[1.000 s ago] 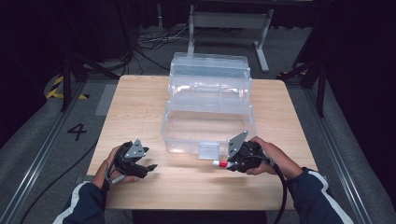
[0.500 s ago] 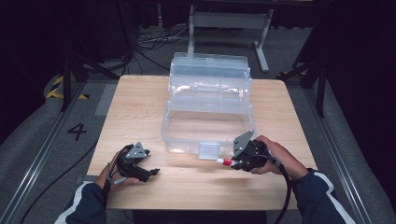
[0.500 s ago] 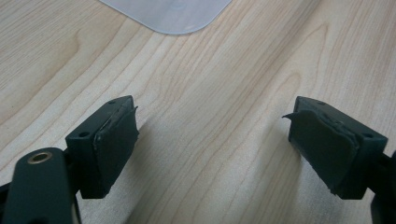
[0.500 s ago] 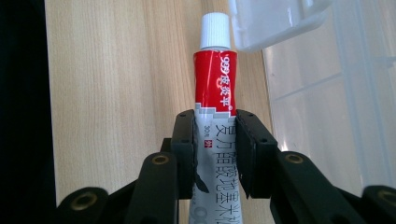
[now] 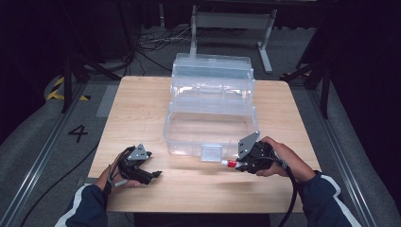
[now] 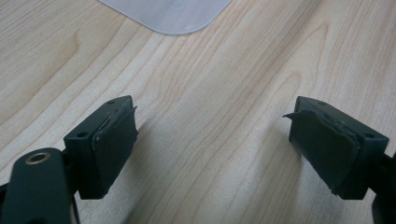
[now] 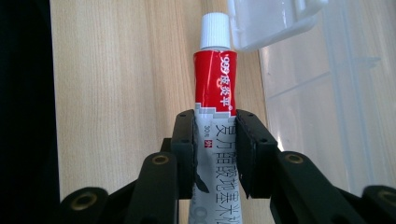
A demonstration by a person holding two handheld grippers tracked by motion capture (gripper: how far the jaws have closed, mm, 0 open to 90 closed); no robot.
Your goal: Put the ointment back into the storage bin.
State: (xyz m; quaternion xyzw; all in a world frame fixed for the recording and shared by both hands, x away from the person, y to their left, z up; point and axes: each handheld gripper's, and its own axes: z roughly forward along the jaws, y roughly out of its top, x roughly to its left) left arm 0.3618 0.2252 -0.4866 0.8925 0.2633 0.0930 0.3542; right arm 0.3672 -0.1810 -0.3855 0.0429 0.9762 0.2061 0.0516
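A small tube [image 7: 215,79] with a red band and a white cap points toward the front wall of a clear plastic box [image 5: 210,113]. My right gripper [image 7: 215,154] is shut on the tube's white lower part. In the high view the right gripper [image 5: 241,164] lies low over the table at the box's front right, and the tube's [image 5: 230,163] red end sticks out to the left. At the front left, my left gripper [image 5: 153,175] rests on the wood. Its jaws have just been opening and stand wide, with only bare table between the pads [image 6: 112,140].
The wooden table [image 5: 142,109] carries the open multi-tier box at its middle and back. The box's front latch [image 5: 211,152] hangs near the tube's cap. A rounded box corner [image 6: 173,14] lies ahead of the left gripper. Dark floor, cables and stands surround the table.
The left gripper's jaws have spread wider. Both hands have stayed almost in place, and the tube remains in the right gripper.
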